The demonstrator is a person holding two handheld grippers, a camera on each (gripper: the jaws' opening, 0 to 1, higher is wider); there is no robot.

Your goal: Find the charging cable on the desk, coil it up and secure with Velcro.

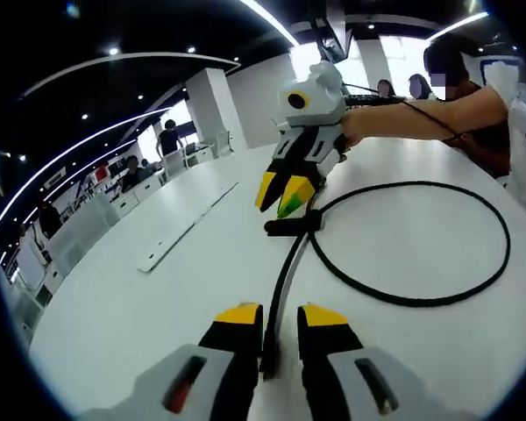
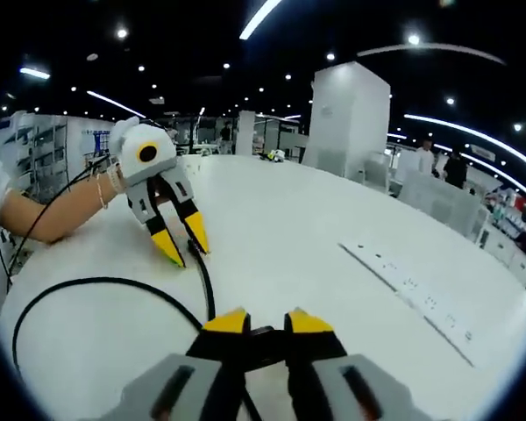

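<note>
The white table (image 1: 114, 289) lies open on most sides. Only the black cable (image 1: 473, 281) loop and a flat power strip (image 1: 188, 230) interrupt it. The 2 grippers face each other closely across the cable's end.

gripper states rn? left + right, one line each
Left gripper: shut on the black charging cable, near its end.
Right gripper: shut on the cable at the black Velcro strap, where the loop crosses.

no legible text, labels, brands, numbers or signs on any surface
</note>
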